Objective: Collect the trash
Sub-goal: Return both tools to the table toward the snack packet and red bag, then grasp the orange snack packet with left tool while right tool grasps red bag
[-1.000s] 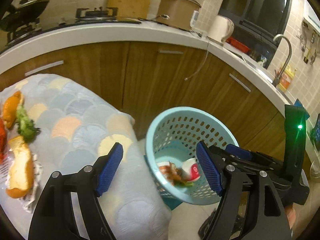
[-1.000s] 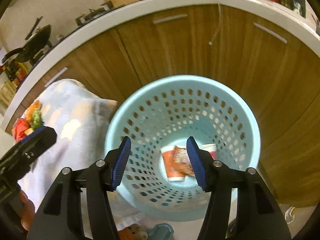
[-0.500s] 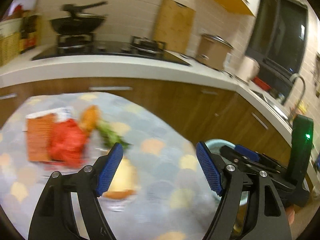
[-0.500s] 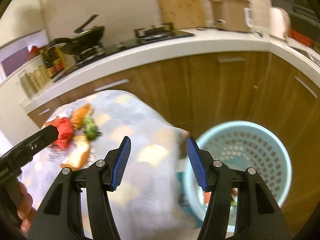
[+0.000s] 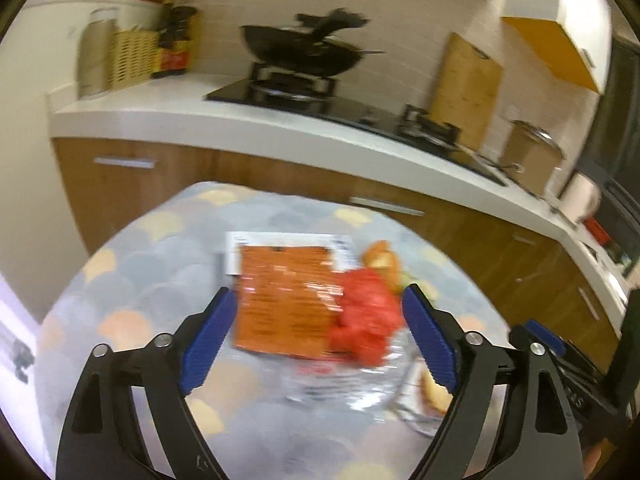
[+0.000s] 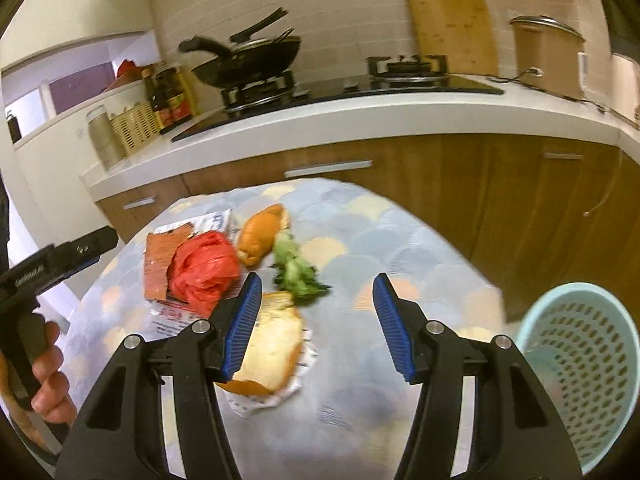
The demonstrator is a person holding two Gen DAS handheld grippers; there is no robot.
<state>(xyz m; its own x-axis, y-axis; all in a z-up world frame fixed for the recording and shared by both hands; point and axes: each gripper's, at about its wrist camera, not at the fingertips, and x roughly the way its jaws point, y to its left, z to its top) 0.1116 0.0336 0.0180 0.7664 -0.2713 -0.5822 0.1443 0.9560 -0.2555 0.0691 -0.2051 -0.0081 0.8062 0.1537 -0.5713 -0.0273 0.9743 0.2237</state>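
The trash lies on a table (image 6: 400, 232) covered with a pale scallop-patterned cloth, gathered in the left-centre of the right wrist view: a crumpled red plastic bag (image 6: 204, 266) rests on a flat orange packet (image 6: 162, 256), which sits on a white printed sheet (image 6: 214, 218). Just right of the bag lies a bread roll (image 6: 262, 236), and below and to its right a bunch of green leaves (image 6: 298, 270). Lower down, a larger piece of bread (image 6: 272, 350) rests on printed paper, partly behind the left finger of the right gripper (image 6: 318, 324). That gripper has its blue-padded jaws spread wide with nothing between them, held above bare cloth. At the right edge of the same view stands a light blue perforated basket (image 6: 580, 364), off the table; what it holds is hidden. In the left wrist view, which is blurred, the orange packet (image 5: 286, 300) and the red plastic bag (image 5: 366, 320) fill the middle of the frame, framed by the left gripper (image 5: 316, 338), whose jaws also stand wide apart and hold nothing. At the left edge of the right wrist view a hand (image 6: 48, 376) grips the left tool's handle. Behind the table run wooden cabinets (image 6: 500, 192) under a white counter (image 6: 360, 120), with a black pan (image 6: 250, 58) on the hob, a wooden cutting board (image 6: 448, 16) against the tiles and a brown pot (image 6: 546, 54) at upper right.
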